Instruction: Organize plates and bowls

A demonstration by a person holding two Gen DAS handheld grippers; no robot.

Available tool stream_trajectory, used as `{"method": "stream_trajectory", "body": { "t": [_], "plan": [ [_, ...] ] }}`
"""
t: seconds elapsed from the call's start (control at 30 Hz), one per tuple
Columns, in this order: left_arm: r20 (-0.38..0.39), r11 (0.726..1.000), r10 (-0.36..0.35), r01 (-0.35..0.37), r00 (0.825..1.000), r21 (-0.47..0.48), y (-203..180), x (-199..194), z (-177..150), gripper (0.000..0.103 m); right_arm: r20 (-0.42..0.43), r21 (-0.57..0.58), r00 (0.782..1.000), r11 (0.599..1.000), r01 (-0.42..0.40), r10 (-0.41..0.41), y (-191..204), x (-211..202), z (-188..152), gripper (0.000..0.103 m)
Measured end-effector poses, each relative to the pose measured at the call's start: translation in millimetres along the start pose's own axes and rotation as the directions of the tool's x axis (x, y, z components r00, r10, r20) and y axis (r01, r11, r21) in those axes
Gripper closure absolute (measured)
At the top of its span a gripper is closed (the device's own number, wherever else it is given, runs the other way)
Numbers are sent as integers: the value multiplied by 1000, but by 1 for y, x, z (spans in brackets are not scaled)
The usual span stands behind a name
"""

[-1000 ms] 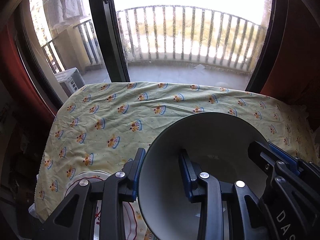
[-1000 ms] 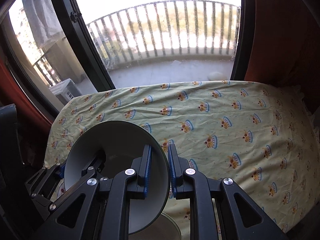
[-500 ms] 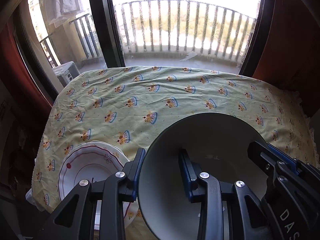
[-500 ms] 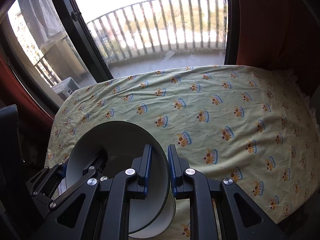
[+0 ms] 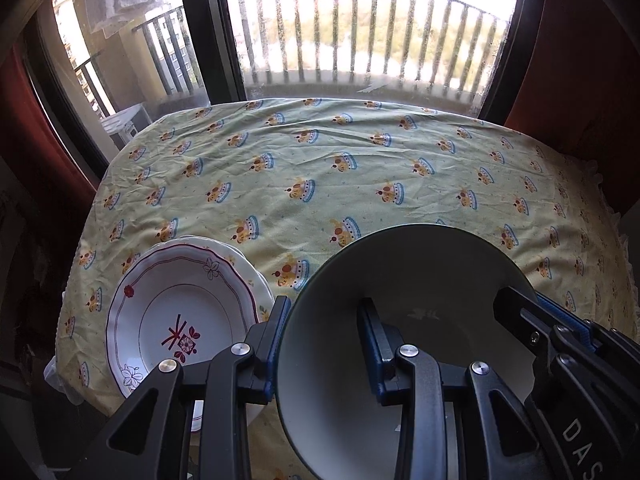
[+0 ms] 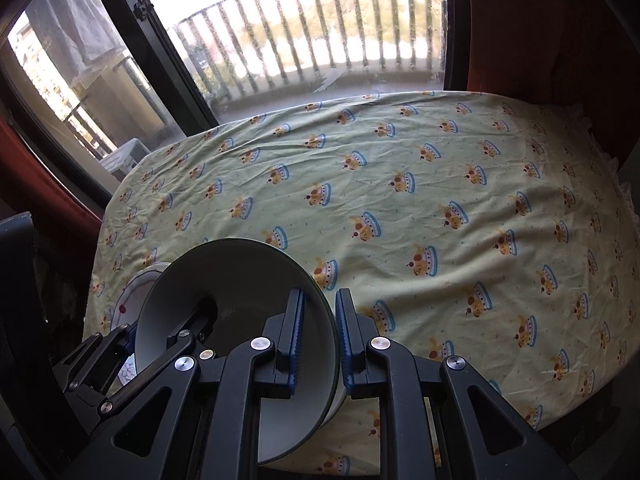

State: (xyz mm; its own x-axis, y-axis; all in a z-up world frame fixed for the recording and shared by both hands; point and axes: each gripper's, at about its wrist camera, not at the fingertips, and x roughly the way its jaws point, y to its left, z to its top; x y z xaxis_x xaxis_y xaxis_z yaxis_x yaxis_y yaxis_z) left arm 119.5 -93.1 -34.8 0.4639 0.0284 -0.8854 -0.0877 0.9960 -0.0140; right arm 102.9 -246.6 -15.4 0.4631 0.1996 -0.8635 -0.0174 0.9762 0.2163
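Observation:
A dark-rimmed bowl with a pale inside (image 5: 420, 300) hangs tilted over the near edge of the table, held from both sides. My left gripper (image 5: 324, 336) is shut on its left rim, one finger inside and one outside. My right gripper (image 6: 320, 336) is shut on the opposite rim of the bowl (image 6: 232, 292). Each gripper shows in the other's view: the right gripper (image 5: 560, 332) and the left gripper (image 6: 132, 344). A stack of white plates with red trim and flowers (image 5: 180, 312) lies on the table just left of the bowl. It is mostly hidden behind the bowl in the right wrist view.
The table wears a yellow cloth with a crown pattern (image 6: 440, 200), bare beyond the bowl and to the right. A window with a dark frame (image 5: 208, 32) and a balcony railing stand behind it. Red curtains (image 6: 540, 32) flank it. A paler rim (image 6: 339, 398) shows under the bowl.
Both grippers have carried the bowl lower and closer over the table's near edge. The plate stack has come fully into the left wrist view beside the bowl.

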Motion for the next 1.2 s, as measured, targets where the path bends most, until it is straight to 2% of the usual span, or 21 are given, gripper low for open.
{"method": "stream_trajectory", "body": {
  "t": [0.47, 0.83, 1.07, 1.2],
  "plan": [
    [-85, 1000, -19, 18, 996, -13, 1, 21, -18, 70, -91, -22, 996, 999, 25, -27, -4, 23, -16, 84],
    [-114, 1000, -9, 8, 993, -6, 0, 38, -20, 71, -102, -45, 994, 998, 34, -38, -5, 40, -17, 84],
    [-112, 1000, -11, 11, 994, 2, 1, 41, -17, 72, -101, -9, 994, 999, 33, -34, -8, 45, -18, 84],
    [-119, 999, -46, 46, 992, -2, 3, 41, -18, 67, -95, 8, 995, 999, 37, -36, -8, 44, -18, 83]
  ]
}}
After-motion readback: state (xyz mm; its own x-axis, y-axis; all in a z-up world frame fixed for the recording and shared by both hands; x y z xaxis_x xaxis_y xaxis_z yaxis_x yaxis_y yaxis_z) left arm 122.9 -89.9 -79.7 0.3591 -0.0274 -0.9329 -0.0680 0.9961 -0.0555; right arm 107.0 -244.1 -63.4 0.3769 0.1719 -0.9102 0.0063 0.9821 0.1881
